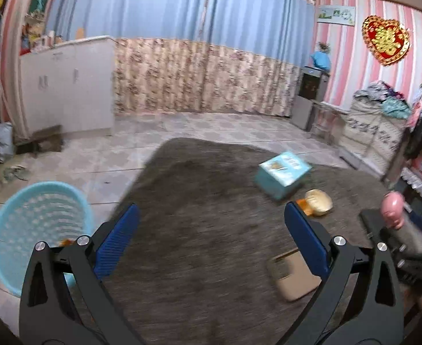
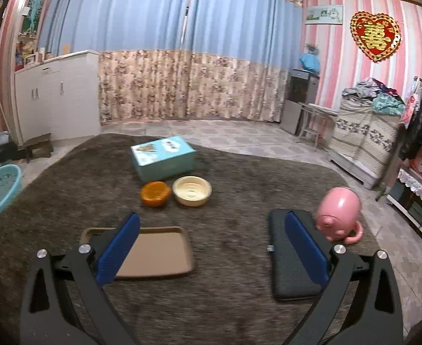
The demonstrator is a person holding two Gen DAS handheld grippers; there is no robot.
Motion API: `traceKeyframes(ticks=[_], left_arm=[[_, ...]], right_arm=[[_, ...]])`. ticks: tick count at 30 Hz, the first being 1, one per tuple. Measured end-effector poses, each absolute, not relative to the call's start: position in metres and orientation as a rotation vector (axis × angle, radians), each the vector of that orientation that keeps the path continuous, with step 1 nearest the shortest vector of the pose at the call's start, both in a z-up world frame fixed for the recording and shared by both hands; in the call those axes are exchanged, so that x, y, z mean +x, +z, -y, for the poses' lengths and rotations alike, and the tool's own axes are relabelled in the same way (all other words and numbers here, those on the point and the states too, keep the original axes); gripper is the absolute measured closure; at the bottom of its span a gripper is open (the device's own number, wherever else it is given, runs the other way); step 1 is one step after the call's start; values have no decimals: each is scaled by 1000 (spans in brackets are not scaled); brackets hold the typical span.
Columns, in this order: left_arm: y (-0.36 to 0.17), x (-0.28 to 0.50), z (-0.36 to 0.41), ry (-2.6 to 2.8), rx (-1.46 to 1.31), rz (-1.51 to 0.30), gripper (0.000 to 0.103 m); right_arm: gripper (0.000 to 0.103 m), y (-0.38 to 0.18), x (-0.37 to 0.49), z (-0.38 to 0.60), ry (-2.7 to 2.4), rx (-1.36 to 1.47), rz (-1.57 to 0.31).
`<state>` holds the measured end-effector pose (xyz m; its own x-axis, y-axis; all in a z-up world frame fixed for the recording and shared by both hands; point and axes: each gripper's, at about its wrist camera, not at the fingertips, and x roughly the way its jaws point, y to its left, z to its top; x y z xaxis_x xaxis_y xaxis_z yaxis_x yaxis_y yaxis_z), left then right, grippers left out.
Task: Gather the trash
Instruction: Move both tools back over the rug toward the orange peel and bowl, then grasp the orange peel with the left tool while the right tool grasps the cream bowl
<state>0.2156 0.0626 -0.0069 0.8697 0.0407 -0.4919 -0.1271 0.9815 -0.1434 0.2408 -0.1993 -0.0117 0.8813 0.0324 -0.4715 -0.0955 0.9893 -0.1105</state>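
Brown rug point(image 2: 225, 258): shaggy, spread over the tiled floor, carrying every loose item.
Left gripper point(image 1: 211, 230): blue pads spread wide, nothing between them, hovering over bare rug.
Right gripper point(image 2: 212, 235): pads likewise wide apart and holding nothing.
Basket point(image 1: 38, 224): light blue, perforated, on the tiles at the rug's left edge; a small orange scrap shows low inside it, partly hidden by the left gripper.
Teal box point(image 2: 163, 158): closed, lying on the far middle of the rug.
Orange bowl point(image 2: 155, 194): just near of the box, beside the cream bowl point(image 2: 192, 191); the cream one looks empty.
Tan tray point(image 2: 156, 254): flat, near left, nothing on it.
Dark pad point(image 2: 294, 258): near right, with the pink pig-shaped mug point(image 2: 340, 210) at its far right corner.
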Motion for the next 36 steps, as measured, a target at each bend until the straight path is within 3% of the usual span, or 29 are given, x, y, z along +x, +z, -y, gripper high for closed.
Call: traceKeyframes(ticks=[26,34,36], left_arm=[[-72,343,44,-84,-103,-698,6],[-97,379,73,-158,-86,-819,29],[-105,383,77,-179,-91,-848,42]], right_arm=[[4,-59,303,275,-97,-25,-610],[4,-68,310,290,-106,36,-634],[4,-71,312,291,-108,43,-640]])
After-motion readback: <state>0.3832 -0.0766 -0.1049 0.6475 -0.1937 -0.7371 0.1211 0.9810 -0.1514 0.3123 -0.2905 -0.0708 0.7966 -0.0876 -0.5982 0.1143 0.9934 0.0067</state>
